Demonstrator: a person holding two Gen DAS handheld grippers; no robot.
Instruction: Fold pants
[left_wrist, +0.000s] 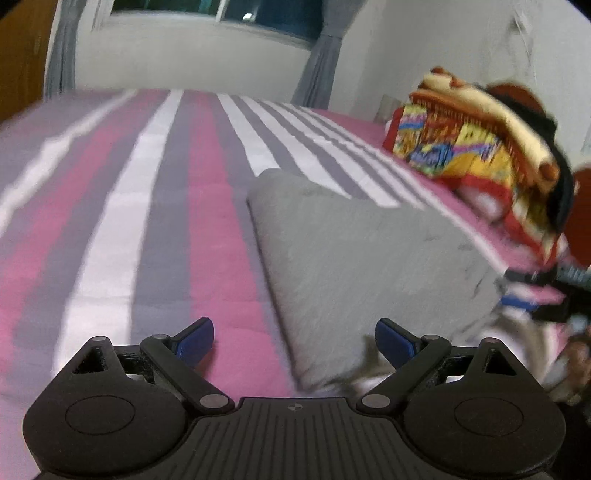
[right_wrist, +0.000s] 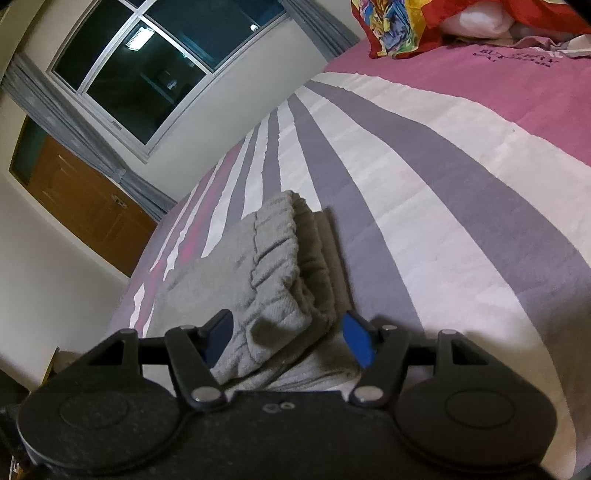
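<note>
Grey pants (left_wrist: 354, 251) lie folded on the striped bed (left_wrist: 166, 221). In the left wrist view my left gripper (left_wrist: 294, 341) is open, its fingers spread over the near edge of the pants, holding nothing. My right gripper (left_wrist: 546, 295) shows at the right edge of that view, by the pants' far end. In the right wrist view the right gripper (right_wrist: 289, 338) is open, its blue pads either side of the ribbed cuff end of the pants (right_wrist: 273, 266), which lies stacked in layers.
A bright patterned blanket and pillows (left_wrist: 476, 147) are piled at the head of the bed, also in the right wrist view (right_wrist: 424, 26). A window (right_wrist: 147, 70) with grey curtains and a wooden door (right_wrist: 85, 199) stand beyond the bed.
</note>
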